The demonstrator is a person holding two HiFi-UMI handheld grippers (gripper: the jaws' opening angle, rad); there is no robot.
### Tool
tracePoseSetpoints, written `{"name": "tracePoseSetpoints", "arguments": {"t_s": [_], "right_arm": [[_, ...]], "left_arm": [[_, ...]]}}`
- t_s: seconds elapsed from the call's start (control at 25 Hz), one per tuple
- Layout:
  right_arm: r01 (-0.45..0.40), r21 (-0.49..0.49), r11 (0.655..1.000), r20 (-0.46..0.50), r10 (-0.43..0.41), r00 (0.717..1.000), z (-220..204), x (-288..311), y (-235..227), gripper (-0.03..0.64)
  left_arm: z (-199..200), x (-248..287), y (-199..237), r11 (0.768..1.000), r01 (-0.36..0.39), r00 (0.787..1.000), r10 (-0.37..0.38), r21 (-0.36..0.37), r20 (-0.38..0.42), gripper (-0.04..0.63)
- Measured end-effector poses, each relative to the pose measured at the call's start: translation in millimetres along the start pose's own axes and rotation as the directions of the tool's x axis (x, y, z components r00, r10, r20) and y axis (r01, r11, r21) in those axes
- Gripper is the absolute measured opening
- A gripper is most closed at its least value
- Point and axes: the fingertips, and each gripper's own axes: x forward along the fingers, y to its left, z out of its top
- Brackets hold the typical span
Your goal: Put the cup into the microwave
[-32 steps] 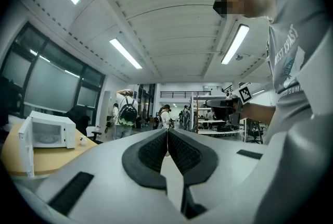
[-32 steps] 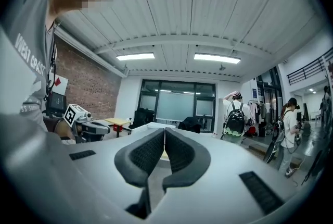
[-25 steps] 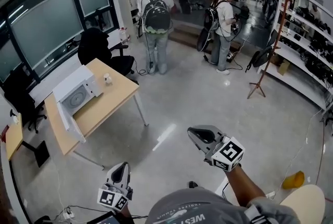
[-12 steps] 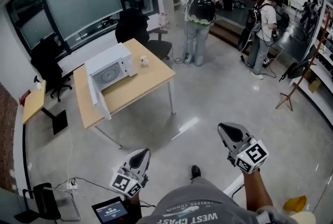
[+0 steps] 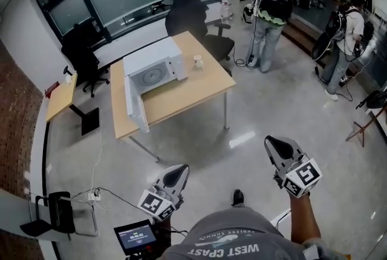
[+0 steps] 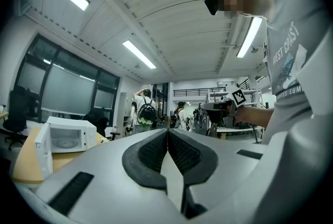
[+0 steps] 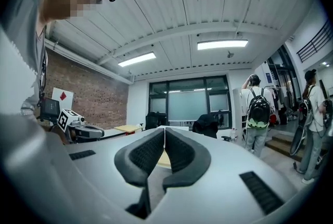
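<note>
Across the floor from the person, well apart from both grippers, the cup (image 5: 197, 61) stands upright on the wooden table (image 5: 199, 95), near the side of the white microwave (image 5: 154, 66); the microwave's door (image 5: 134, 110) hangs wide open, presumably so that the cup can go straight in. The left gripper (image 5: 178, 169) and the right gripper (image 5: 275, 143) are carried low before the body and aimed forward; each has its jaws pressed together with nothing between them, which suits an approach in which nothing is yet to be grasped, and I judge the task barely begun. Only the head view gives the layout: cup, table, open door, an office chair (image 5: 190, 17) behind the table, and a backpacked bystander (image 5: 269, 5) beyond. The left gripper view shows the microwave (image 6: 65, 137) level and side-on with its lit cavity visible, and the right gripper (image 6: 218, 107) off to one side; the cup is too small there to be sure of. The right gripper view hides the microwave behind its own closed pads, leaving a sliver of tabletop, yet it alone shows a brick wall (image 7: 88, 98) and the left gripper (image 7: 78, 129).
</note>
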Motion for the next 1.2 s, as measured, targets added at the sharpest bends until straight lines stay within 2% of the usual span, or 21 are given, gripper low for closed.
{"name": "tracePoseSetpoints", "arguments": {"t_s": [0.36, 0.6, 0.76, 0.88, 1.2], "right_arm": [[-0.104, 0.027, 0.994, 0.022, 0.104, 0.994, -5.9, 81.7, -92.2, 0.019], [-0.169, 0.030, 0.985, 0.024, 0.168, 0.985, 2.3, 104.2, -132.3, 0.018], [-0.194, 0.040, 0.980, 0.031, 0.193, 0.981, 3.7, 126.4, -149.5, 0.020], [-0.213, 0.048, 0.976, 0.026, 0.212, 0.977, -8.1, 153.9, -155.3, 0.018], [-0.226, 0.067, 0.972, -0.001, 0.226, 0.974, -36.0, 222.5, -161.8, 0.020]], "left_arm": [[1.9, 88.3, 45.2, 0.996, -0.088, 0.996, 0.088, 0.027, -0.005, 0.021], [23.1, 130.4, 46.8, 0.991, -0.127, 0.991, 0.127, 0.026, 0.030, 0.021], [24.6, 151.6, 60.2, 0.990, -0.128, 0.992, 0.129, 0.066, -0.016, 0.021], [18.2, 169.1, 81.5, 0.990, -0.134, 0.989, 0.137, 0.053, -0.056, 0.021], [7.8, 203.2, 144.9, 0.994, -0.101, 0.993, 0.103, 0.049, -0.051, 0.021]]}}
